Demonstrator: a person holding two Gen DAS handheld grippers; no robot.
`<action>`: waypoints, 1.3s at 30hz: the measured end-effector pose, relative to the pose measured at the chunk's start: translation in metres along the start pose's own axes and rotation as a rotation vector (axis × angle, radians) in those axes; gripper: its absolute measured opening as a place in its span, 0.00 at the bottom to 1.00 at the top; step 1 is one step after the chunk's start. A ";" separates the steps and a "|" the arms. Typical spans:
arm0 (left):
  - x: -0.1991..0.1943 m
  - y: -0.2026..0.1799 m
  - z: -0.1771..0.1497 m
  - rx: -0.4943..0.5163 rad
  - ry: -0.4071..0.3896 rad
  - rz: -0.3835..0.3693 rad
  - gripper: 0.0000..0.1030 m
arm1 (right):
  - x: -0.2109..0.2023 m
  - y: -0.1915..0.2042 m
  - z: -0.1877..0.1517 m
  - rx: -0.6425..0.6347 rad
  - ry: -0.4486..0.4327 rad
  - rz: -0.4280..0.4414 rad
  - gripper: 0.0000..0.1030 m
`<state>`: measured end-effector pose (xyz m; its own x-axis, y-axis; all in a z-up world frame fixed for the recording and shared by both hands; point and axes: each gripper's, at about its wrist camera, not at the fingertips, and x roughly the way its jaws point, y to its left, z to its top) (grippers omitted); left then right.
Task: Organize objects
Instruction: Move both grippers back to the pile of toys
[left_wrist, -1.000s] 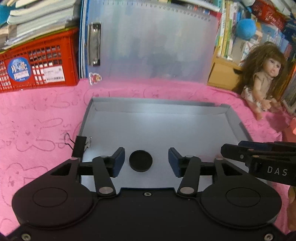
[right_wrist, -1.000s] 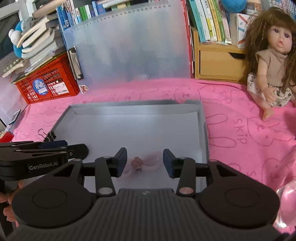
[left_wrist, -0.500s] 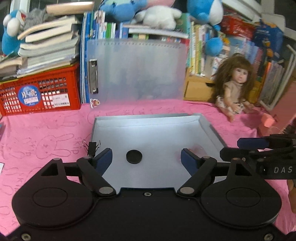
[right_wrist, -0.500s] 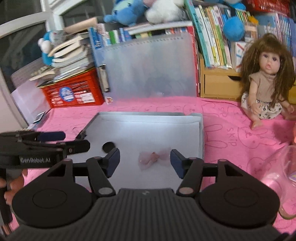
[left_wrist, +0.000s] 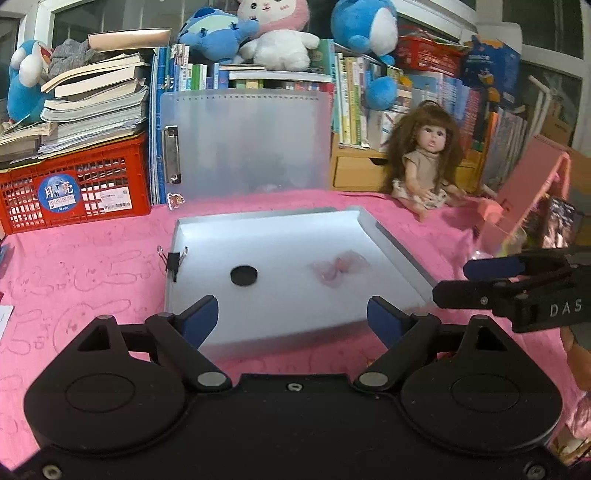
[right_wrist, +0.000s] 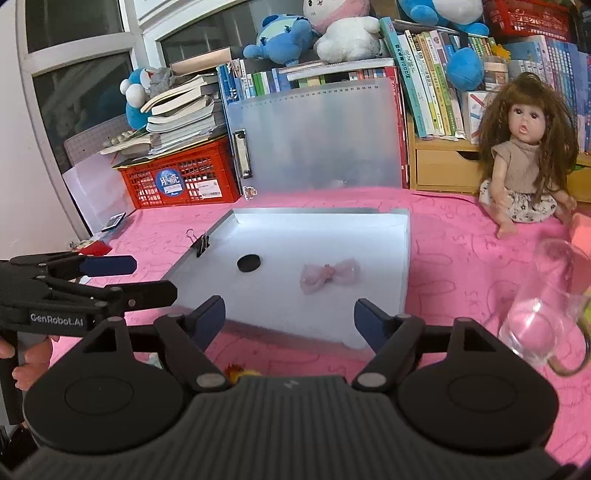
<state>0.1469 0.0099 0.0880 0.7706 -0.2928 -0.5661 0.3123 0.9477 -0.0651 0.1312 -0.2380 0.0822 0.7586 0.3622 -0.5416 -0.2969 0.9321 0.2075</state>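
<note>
hovering over the near edge of the grey tray (left_wrist: 391, 236), left gripper (left_wrist: 291, 317) with jaws opening, nothing between the blue pads (left_wrist: 201, 317). same on the right gripper (right_wrist: 290, 319): jaws opening, empty, over the tray's near edge in its own view. seen side-on from the other camera too: right gripper at the right edge of the left wrist view, left gripper at the left edge of the right wrist view, held by a hand (right_wrist: 26, 369) partly in frame.

tray flat on the pink cloth (left_wrist: 85, 266), low rim on the far and side edges. inside: black round disc (left_wrist: 243, 275) left of centre, pink bow (left_wrist: 338, 267) right of it, the two apart and both lying flat on the tray floor, clear of both grippers. black binder clip (left_wrist: 173, 260) clamped on the tray's left rim, wire handles sticking out.

off the tray: clear glass cup (right_wrist: 543, 306) lying tilted on the cloth to the right, near the right gripper. doll (right_wrist: 524, 155) seated at far right against a wooden drawer unit. translucent clipboard (left_wrist: 243, 144) standing upright behind the tray. red crate (left_wrist: 74, 184) at far left with stacked books on top. small yellow-red item (right_wrist: 236, 371) just under the right gripper body, mostly hidden, can't tell what.
</note>
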 end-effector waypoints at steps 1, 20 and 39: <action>-0.004 -0.001 -0.005 -0.001 -0.002 -0.003 0.85 | -0.002 0.000 -0.003 -0.001 -0.001 0.001 0.84; -0.051 0.009 -0.064 -0.065 -0.007 0.029 0.88 | -0.028 -0.026 -0.055 0.035 0.018 -0.038 0.87; -0.098 -0.003 -0.105 -0.042 -0.041 0.029 0.73 | -0.035 -0.013 -0.086 -0.018 0.028 -0.058 0.87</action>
<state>0.0121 0.0486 0.0573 0.8016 -0.2692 -0.5338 0.2666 0.9602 -0.0839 0.0589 -0.2630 0.0287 0.7586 0.3073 -0.5746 -0.2638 0.9512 0.1604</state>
